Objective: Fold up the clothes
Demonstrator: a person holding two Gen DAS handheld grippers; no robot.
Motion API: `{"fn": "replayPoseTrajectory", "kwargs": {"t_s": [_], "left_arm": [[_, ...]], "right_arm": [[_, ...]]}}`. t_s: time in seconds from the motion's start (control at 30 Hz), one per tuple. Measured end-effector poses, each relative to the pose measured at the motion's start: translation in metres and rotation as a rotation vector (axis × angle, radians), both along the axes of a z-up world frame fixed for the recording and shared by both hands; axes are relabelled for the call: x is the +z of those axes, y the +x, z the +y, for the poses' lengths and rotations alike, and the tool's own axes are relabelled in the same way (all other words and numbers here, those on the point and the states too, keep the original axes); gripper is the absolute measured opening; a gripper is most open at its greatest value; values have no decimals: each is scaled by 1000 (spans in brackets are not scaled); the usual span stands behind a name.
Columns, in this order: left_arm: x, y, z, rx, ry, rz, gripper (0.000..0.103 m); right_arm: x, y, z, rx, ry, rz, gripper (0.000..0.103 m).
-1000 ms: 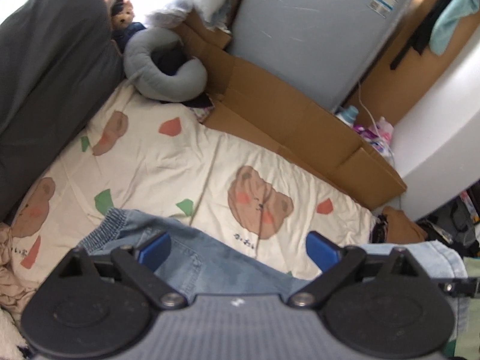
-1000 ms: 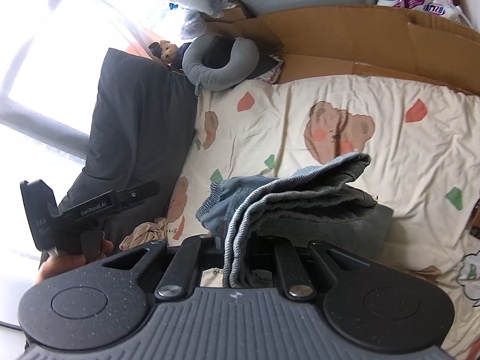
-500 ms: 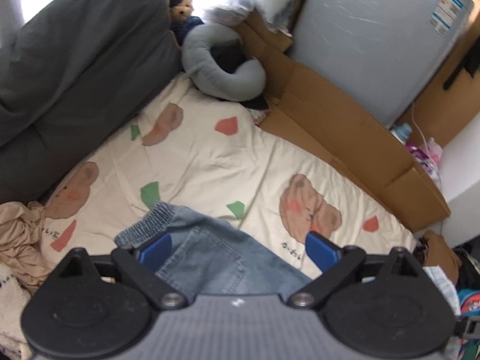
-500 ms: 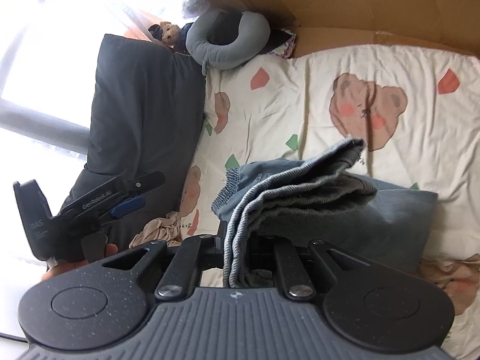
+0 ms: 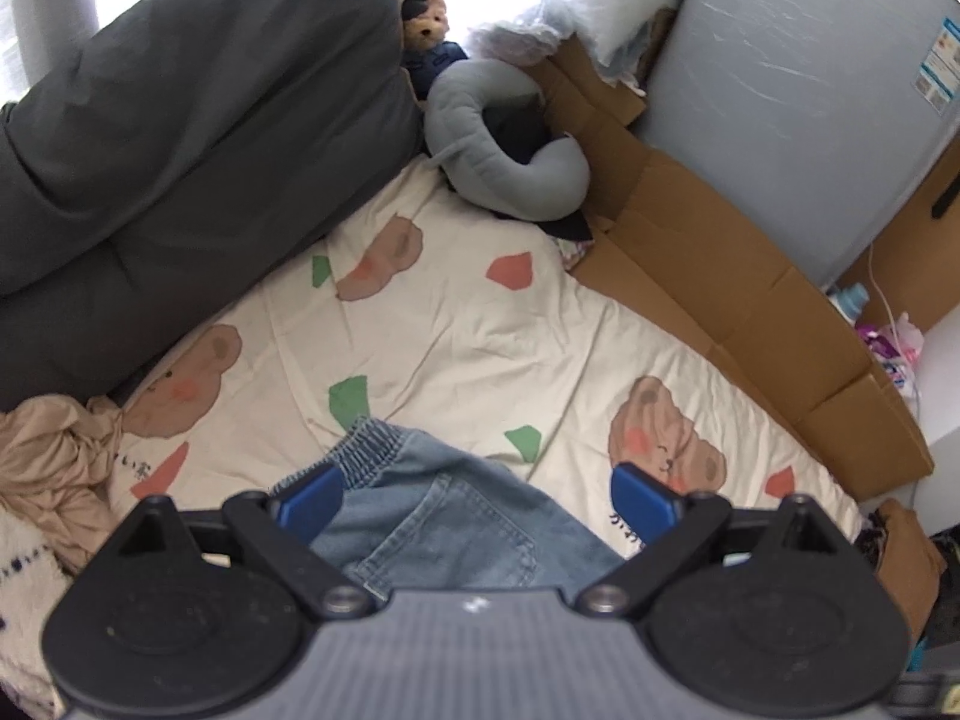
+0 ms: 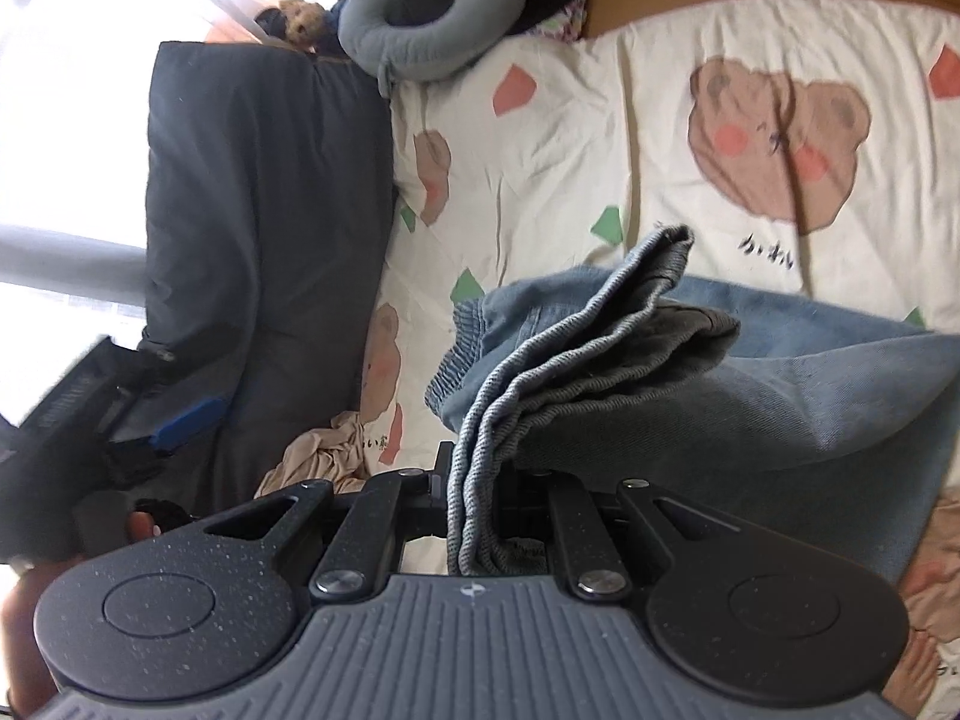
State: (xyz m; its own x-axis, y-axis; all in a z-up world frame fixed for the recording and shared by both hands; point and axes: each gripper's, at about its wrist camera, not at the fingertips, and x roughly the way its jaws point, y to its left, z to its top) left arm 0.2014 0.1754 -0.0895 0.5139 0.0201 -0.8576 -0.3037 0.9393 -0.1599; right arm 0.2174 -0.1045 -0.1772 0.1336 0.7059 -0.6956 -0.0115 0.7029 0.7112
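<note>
Light blue jeans (image 5: pixel 444 516) lie on the bear-print bedsheet (image 5: pixel 480 330), their elastic waistband pointing away from me. My left gripper (image 5: pixel 474 501) hovers over them, open, its blue pads (image 5: pixel 306 501) wide apart on either side of the denim with nothing pinched. In the right wrist view, my right gripper (image 6: pixel 480 480) is shut on a bunched fold of the jeans (image 6: pixel 780 396), which drapes over and to the right of the jaws. The left gripper (image 6: pixel 180 420) shows blurred at the left edge, with a hand (image 6: pixel 138 525) beneath it.
A dark grey pillow (image 5: pixel 180 150) borders the sheet on the left. A grey neck pillow (image 5: pixel 504 138) and a teddy bear (image 5: pixel 426 30) lie at the far end. Flattened cardboard (image 5: pixel 750 300) and a grey-blue appliance (image 5: pixel 780 90) line the right. A beige garment (image 5: pixel 54 468) sits crumpled near left.
My right gripper has sunk towards the bed with the fold of jeans still in it. The left gripper has shifted across and tilted, staying open over the waistband end.
</note>
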Motion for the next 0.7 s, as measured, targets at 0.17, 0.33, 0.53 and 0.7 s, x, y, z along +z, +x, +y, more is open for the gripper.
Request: {"fn": "replayPoseTrajectory", "kwargs": {"t_s": [0.17,0.33,0.53,0.7], "left_arm": [[-3,5,3,-15,14,-1,97],[-5,5,14,17,21,-5,97],[-8,4,29,73,30,0,97],[-8,1,35,99,57,-5,97]], "right_arm": [[-24,6,24,14,-5,25,9],[-48,19,43,-4,-5,46,9],[-83,32,70,-36,-21,65,9],[-114,41,94,-51,-35,54,9]]}}
